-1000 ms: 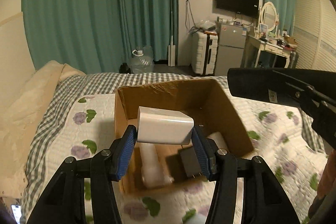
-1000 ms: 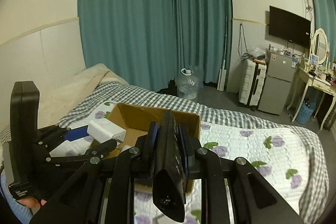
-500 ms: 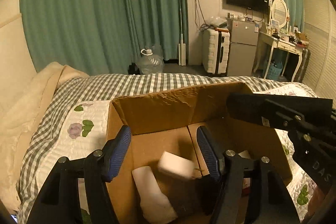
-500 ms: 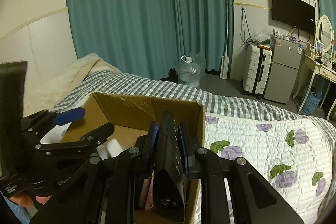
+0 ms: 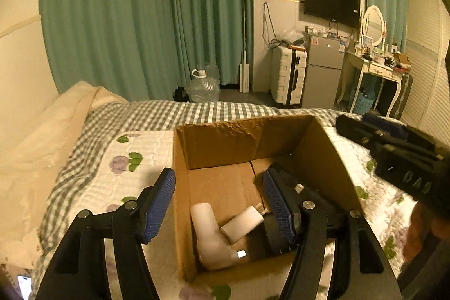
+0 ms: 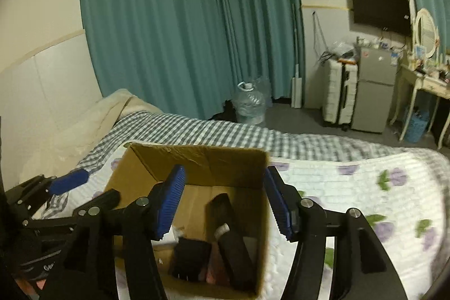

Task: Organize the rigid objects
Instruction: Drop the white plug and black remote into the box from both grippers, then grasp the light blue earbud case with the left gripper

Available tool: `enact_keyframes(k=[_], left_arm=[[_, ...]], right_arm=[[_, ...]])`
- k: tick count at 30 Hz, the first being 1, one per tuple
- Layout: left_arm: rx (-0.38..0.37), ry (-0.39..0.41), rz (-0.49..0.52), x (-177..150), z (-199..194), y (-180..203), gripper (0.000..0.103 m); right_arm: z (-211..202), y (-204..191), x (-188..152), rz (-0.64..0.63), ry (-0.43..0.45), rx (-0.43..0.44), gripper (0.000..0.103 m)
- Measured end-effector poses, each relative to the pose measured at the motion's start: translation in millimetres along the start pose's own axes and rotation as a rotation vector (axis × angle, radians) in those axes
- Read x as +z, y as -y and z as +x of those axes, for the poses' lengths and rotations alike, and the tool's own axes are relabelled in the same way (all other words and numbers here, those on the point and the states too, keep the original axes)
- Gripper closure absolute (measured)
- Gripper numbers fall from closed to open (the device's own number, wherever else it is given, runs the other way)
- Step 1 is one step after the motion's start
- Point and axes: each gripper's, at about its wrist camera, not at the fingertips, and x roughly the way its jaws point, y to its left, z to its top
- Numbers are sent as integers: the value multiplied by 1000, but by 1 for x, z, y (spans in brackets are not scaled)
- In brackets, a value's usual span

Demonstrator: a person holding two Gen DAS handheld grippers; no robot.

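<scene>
- A bedroom with teal curtains; a cardboard box (image 5: 253, 156) stands open on the quilted bed (image 5: 135, 148)
- Judged from its contents, the sorting looks well along: a white adapter (image 5: 243, 221), a white bottle (image 5: 209, 238) and a long black device (image 6: 229, 232) already lie inside
- The black device's long axis runs from the near wall toward the far wall
- Left gripper (image 5: 219, 201) and right gripper (image 6: 225, 204) both hang spread wide over the box, fingers empty
</scene>
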Motion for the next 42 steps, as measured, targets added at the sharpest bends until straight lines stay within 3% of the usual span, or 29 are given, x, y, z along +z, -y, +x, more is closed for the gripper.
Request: enact_keyframes(k=[6,14,22,27,34,42], left_arm=[[-5,6,16,-16,-51,6,35],[-25,-30,-3,-54,-81,10,32],[-45,-131,-37,-109,-54,20,32],[-29,-195,-36,-139,-26,29,32],[-88,-286,-44,-166,0,40,32],[-153,-325,23,-177,6,58,32]], right_arm=[[-74,-6,-1,-30,-6,-78,28],[-133,-16,-44,-67,-31,-133,12],[-106,-6,-109,-37,-158,-135,11],[-82,1,-132,-43,-227,-143,11],[-55,4,-147,-51,-291,-175,11],[-50,6,-149,-44,-305,-193,11]])
